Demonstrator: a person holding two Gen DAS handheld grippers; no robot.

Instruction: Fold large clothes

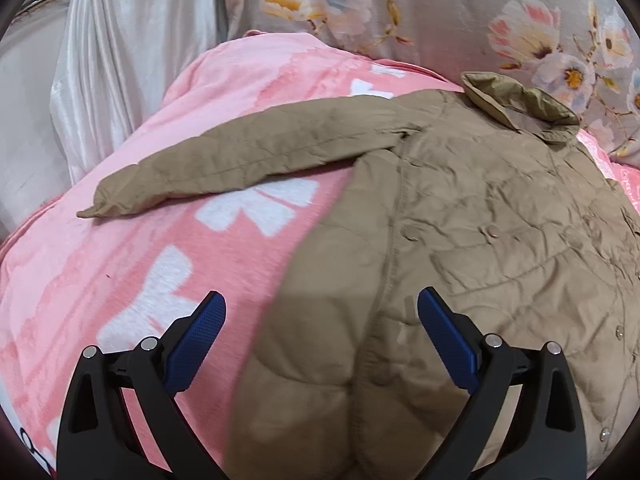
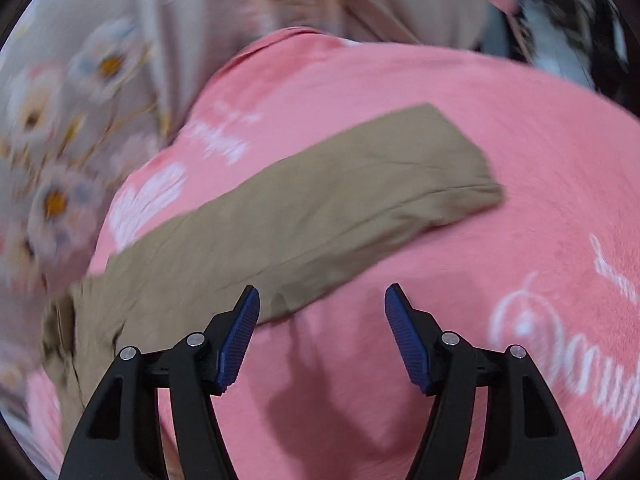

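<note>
A tan quilted jacket (image 1: 460, 216) lies spread on a pink blanket (image 1: 132, 264), collar at the far right, one sleeve (image 1: 224, 160) stretched out to the left. My left gripper (image 1: 320, 300) hovers open over the jacket's near hem; nothing sits between its blue pads. In the blurred right wrist view the other sleeve (image 2: 320, 204) lies flat across the blanket (image 2: 500, 240), cuff toward the right. My right gripper (image 2: 322, 292) stands open just in front of that sleeve's near edge, empty, its left fingertip (image 2: 248, 304) close to the cloth.
Grey floral bedding (image 1: 460, 12) is bunched behind the blanket. White satin cloth (image 1: 120, 60) hangs at the far left. A dark patterned item (image 2: 560, 20) lies at the far right in the right wrist view.
</note>
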